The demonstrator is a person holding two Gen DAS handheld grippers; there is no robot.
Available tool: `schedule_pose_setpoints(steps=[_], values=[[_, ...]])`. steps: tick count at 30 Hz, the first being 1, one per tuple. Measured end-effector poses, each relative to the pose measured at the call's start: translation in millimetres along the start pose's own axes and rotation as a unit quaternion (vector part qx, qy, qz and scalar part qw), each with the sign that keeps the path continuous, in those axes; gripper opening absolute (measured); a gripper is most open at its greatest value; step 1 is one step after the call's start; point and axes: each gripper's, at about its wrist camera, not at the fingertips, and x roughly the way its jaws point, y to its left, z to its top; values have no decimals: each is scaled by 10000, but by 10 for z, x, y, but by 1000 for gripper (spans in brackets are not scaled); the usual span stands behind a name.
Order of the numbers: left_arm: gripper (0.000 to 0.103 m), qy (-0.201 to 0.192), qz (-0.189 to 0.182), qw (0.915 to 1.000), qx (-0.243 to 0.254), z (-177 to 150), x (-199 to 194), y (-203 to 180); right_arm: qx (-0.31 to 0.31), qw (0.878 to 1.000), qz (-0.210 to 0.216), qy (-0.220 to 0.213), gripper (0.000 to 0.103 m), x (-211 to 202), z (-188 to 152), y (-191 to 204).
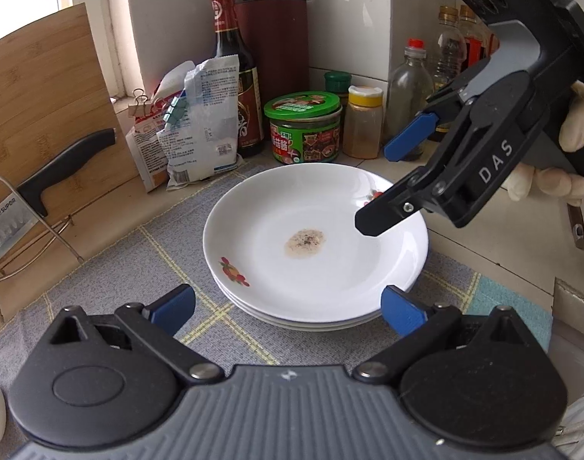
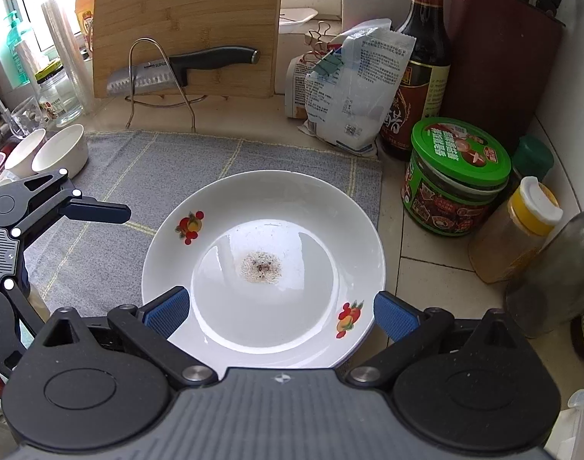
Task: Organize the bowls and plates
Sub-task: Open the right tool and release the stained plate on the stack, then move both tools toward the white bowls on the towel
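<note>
A stack of three white plates (image 1: 315, 245) with fruit decals sits on a grey checked cloth (image 1: 111, 280). The top plate (image 2: 261, 264) has a brown crumb stain in its middle. My left gripper (image 1: 288, 308) is open at the stack's near rim, a blue pad on each side. My right gripper (image 1: 391, 180), held by a gloved hand (image 1: 575, 126), hovers open over the far right rim. In the right wrist view the right gripper (image 2: 280, 314) straddles the near rim, holding nothing. Two white bowls (image 2: 60, 149) stand at the cloth's far left, behind a finger (image 2: 100, 210) of the left gripper.
Behind the plates stand a green-lidded jar (image 1: 303, 130), a soy sauce bottle (image 1: 234, 73), clipped packets (image 1: 192, 115), a yellow-capped spice jar (image 1: 362, 122) and a knife block (image 1: 272, 38). A knife (image 2: 184, 65) rests on a wire rack against a bamboo board (image 2: 188, 27).
</note>
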Motion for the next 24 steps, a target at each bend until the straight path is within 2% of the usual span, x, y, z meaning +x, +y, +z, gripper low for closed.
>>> schedule_pose_setpoints(steps=[8, 12, 17, 21, 24], values=[[102, -173, 583, 9974, -399, -193, -381, 83, -558, 9960, -264, -650, 103, -84, 19, 334], [102, -315, 730, 9953, -558, -335, -616, 221, -784, 9933, -311, -791, 103, -105, 21, 628], [102, -269, 899, 9936, -636, -602, -963, 450, -1036, 9915, -270, -736, 103, 24, 18, 1118], [102, -202, 1062, 9918, -682, -847, -1263, 660, -1116, 9921, 146, -560, 103, 189, -6, 1629], [102, -189, 1108, 9908, -751, -1022, -1477, 816, -1158, 9917, 256, -493, 103, 306, -16, 1973]])
